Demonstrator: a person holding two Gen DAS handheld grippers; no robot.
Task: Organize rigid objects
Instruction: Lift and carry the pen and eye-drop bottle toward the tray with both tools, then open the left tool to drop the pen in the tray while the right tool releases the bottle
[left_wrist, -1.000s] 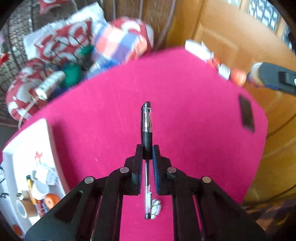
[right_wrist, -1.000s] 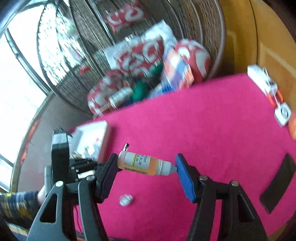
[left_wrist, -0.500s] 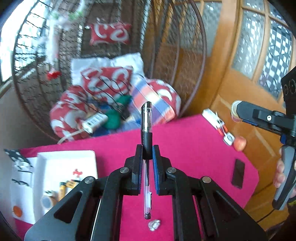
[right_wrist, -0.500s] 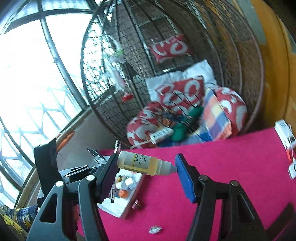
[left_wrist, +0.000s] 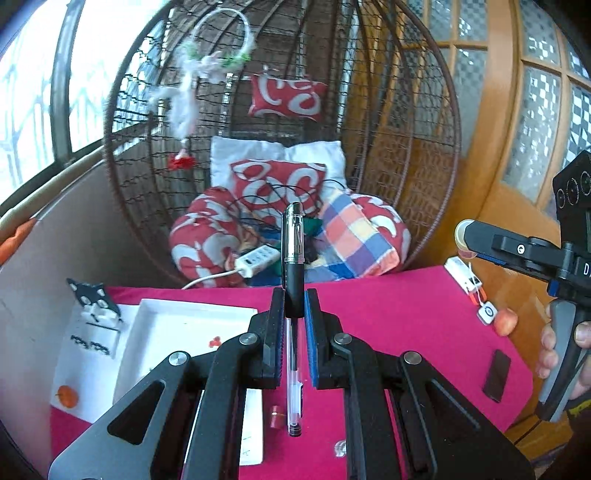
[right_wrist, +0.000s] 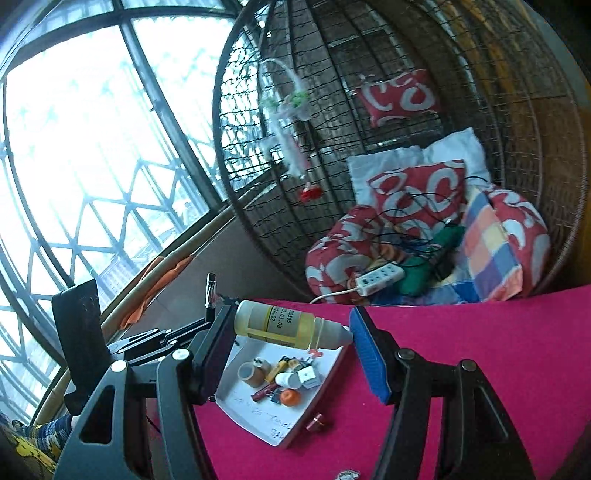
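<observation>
Clamping a clear-barrelled pen (left_wrist: 293, 254) by its black rubbery grip section, left gripper (left_wrist: 294, 317) has its blue-padded jaws squeezed together, pen upright, capped end up, tip end hanging down between the black arms. Right gripper (right_wrist: 291, 332) pinches a small plastic dropper bottle (right_wrist: 288, 325) end to end, base on one pad, cone nozzle on the blue ribbed pad; yellowish liquid, printed label, lying roughly level. Both held up over the magenta felt-like tabletop (right_wrist: 480, 350). White rectangular tray (right_wrist: 258, 413) sits on the cloth under the bottle, holding tape rolls, a small orange ball, clips, bits. Small coppery metal cap (right_wrist: 317, 422) lies just beside the tray edge. Flat black slab (left_wrist: 496, 374) lies near the cloth's right edge.
</observation>
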